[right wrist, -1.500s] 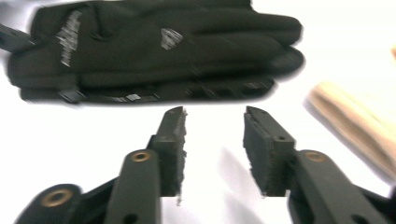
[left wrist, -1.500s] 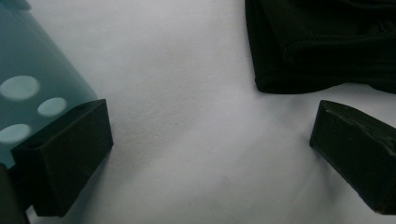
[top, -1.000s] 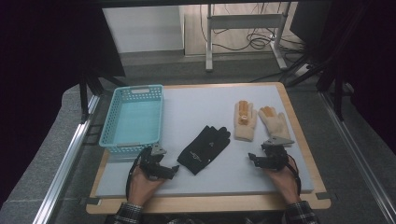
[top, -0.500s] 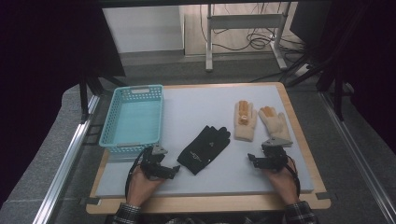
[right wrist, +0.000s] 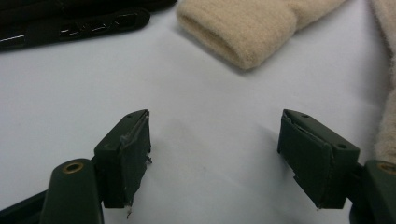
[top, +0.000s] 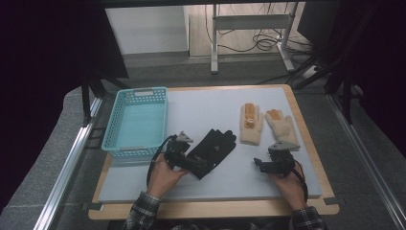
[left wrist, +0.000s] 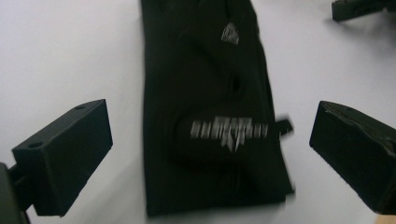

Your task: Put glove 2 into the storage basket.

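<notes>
A black glove (top: 215,146) with a silver logo lies flat in the middle of the white mat. My left gripper (top: 194,163) hovers over its cuff end. In the left gripper view the glove (left wrist: 205,84) lies between and below the wide-open jaws of the left gripper (left wrist: 212,128). The jaws have just been opening, and neither pad touches the glove. Two beige knit gloves (top: 251,125) (top: 282,127) lie side by side at the right. My right gripper (top: 261,165) (right wrist: 218,128) stands open and empty in front of them, over bare mat below a beige cuff (right wrist: 243,28).
A turquoise plastic basket (top: 111,136) stands empty at the left of the table. The mat sits on a wooden board whose edge (top: 215,208) runs along the front. The other beige glove (right wrist: 387,126) lies close to the right gripper's right jaw.
My left hand has lifted and moved right, from beside the basket's front corner to over the black glove's cuff. The right hand has stayed put.
</notes>
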### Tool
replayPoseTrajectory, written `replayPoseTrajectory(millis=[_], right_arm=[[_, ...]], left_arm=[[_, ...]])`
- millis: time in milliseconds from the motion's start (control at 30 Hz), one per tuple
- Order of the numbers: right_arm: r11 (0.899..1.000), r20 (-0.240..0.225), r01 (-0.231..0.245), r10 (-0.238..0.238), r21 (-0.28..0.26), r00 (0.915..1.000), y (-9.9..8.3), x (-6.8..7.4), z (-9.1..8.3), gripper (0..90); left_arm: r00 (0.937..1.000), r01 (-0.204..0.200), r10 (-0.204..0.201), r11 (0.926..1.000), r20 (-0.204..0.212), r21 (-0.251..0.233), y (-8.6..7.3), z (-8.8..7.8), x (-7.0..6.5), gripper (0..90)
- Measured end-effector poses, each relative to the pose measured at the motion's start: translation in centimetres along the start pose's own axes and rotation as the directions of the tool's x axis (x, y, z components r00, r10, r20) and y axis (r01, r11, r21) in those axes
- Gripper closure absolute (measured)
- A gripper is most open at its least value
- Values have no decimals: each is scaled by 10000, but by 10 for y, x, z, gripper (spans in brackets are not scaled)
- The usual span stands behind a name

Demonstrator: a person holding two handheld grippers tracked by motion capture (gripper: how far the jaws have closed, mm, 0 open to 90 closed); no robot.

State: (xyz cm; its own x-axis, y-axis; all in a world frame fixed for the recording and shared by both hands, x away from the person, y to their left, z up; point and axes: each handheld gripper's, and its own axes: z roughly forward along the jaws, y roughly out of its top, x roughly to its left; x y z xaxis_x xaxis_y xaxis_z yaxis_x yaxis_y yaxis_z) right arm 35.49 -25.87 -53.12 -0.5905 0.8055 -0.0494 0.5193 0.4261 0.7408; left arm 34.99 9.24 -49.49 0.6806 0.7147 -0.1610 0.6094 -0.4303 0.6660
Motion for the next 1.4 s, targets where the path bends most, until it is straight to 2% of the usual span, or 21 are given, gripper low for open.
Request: replayPoseTrajectory(millis=[33,100,167,267,367,433,467,533,600,633,667,767,833,867,900,933,967,1033,1167,1233,1400], right_arm=[[10000,-10,0,0,1,10000,0,0,0,248],[10000,-16,16,-16,11,10000,0,0,0,245],[10000,-21,16,-16,7,10000,0,0,0,245],[10000,-41,20,-20,10,10000,0,0,0,242],[10000,-48,18,-18,10,10000,0,0,0,240],[10000,-50,17,-17,12,10000,0,0,0,240],[10000,-50,17,-17,12,10000,0,0,0,240],[10000,-64,3,-3,10,10000,0,0,0,239],[10000,-65,6,-6,8,10000,0,0,0,239],[10000,-62,13,-13,5,10000,0,0,0,239],[10000,-66,9,-9,6,10000,0,0,0,239],[10000,-63,30,-30,-6,10000,0,0,0,238],[10000,-64,33,-33,-6,10000,0,0,0,238],[10000,-68,27,-27,-4,10000,0,0,0,237],[10000,-68,31,-31,-4,10000,0,0,0,237],[10000,-68,31,-31,-4,10000,0,0,0,237],[10000,-62,21,-21,-5,10000,0,0,0,237],[10000,-67,21,-21,8,10000,0,0,0,237],[10000,-65,25,-25,2,10000,0,1,0,236],[10000,-59,33,-33,3,10000,0,1,0,235],[10000,-62,41,-41,18,10000,0,1,0,234]], left_arm=[[10000,-68,70,9998,-56,192,11,12,0,0],[10000,9,-7,9994,-60,346,19,23,2,0],[10000,87,-86,9990,-19,448,23,28,4,0],[9993,372,-364,9957,-103,846,31,45,16,0],[9983,530,-550,9940,193,961,33,51,22,0],[9957,526,-610,9918,692,1161,35,56,22,0],[9957,526,-610,9918,692,1161,35,56,22,0],[9951,195,-340,9881,933,1525,35,61,13,0],[9979,-131,21,9854,646,1698,35,63,3,0],[9979,-131,21,9854,646,1698,35,63,3,0],[9982,-445,362,9821,485,1829,35,63,-5,0],[9974,-674,608,9782,396,1962,33,64,-13,0],[9932,-1112,1162,9719,-119,2073,28,67,-22,0],[9932,-1112,1162,9719,-119,2073,28,67,-22,0],[9882,-1290,1438,9667,-523,2209,26,69,-24,0],[9882,-1290,1438,9667,-523,2209,26,69,-24,0],[9916,-994,1151,9701,-593,2215,25,71,-20,0],[9925,-906,1056,9732,-610,2113,25,70,-17,12],[9937,-500,690,9783,-883,2013,26,65,-15,115],[9940,-396,587,9795,-920,1975,27,62,-12,228],[9962,138,7,9859,-868,1665,26,53,6,515]])
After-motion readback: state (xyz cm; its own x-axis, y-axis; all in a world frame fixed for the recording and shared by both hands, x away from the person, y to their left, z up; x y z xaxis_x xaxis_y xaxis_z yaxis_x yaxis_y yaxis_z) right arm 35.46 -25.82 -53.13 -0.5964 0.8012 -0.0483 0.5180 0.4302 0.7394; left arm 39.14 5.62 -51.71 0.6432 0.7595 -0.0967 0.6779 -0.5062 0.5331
